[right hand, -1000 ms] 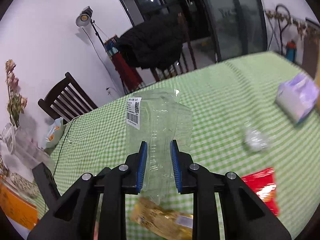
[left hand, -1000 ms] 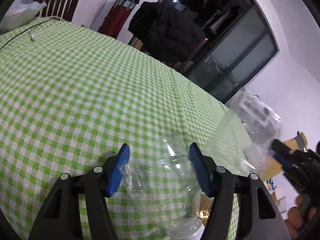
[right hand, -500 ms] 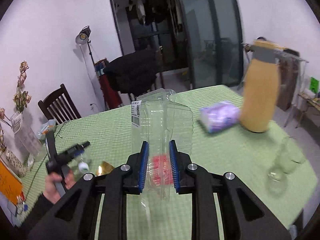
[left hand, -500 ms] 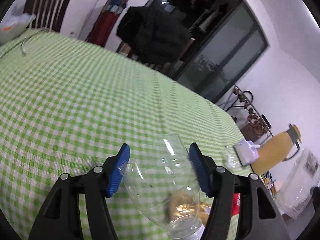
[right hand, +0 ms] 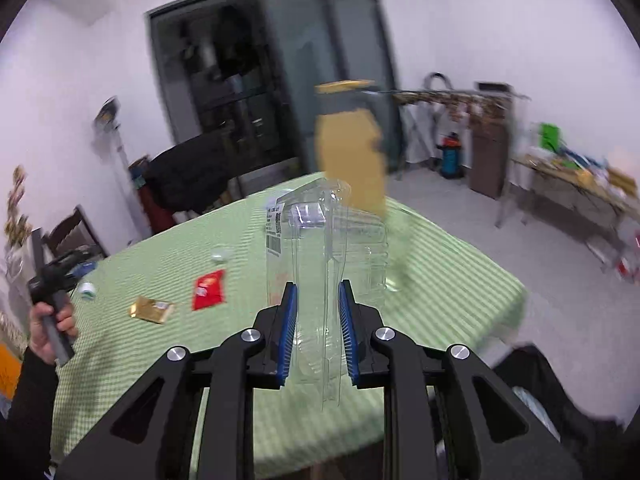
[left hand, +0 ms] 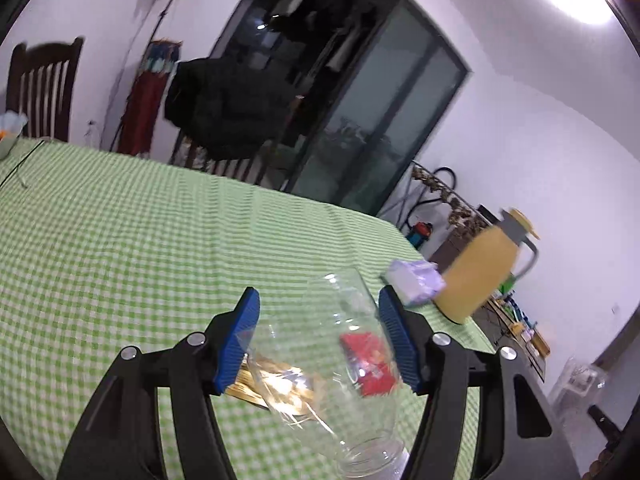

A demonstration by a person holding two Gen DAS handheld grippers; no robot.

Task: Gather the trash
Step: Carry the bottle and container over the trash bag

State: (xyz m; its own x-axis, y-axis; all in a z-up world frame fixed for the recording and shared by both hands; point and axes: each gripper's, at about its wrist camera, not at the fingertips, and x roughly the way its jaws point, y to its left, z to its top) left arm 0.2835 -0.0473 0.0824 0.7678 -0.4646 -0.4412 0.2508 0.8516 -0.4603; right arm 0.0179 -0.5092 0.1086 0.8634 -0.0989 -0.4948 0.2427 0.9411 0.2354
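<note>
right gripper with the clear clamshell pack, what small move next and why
Probably carry it on, off the table edge, toward wherever the trash goes; no bin shows. The right gripper is shut on the clear plastic pack, held upright above the green checked table. The left gripper already holds a clear bottle, so neither can pick more.

A table under a green-and-white checked cloth (right hand: 440,264) carries everything here. In the right wrist view, a red packet (right hand: 208,289) lies near the middle, with a gold wrapper (right hand: 151,309) just beside it at about 8 o'clock. A small pale, blurred object (right hand: 221,255) sits at 12 o'clock from the red packet. A tall yellow jug (left hand: 482,270) stands near the far right edge in the left wrist view, a lilac tissue pack (left hand: 414,280) beside it at 9 o'clock. A thin cable (left hand: 18,168) trails across the far left corner.
</note>
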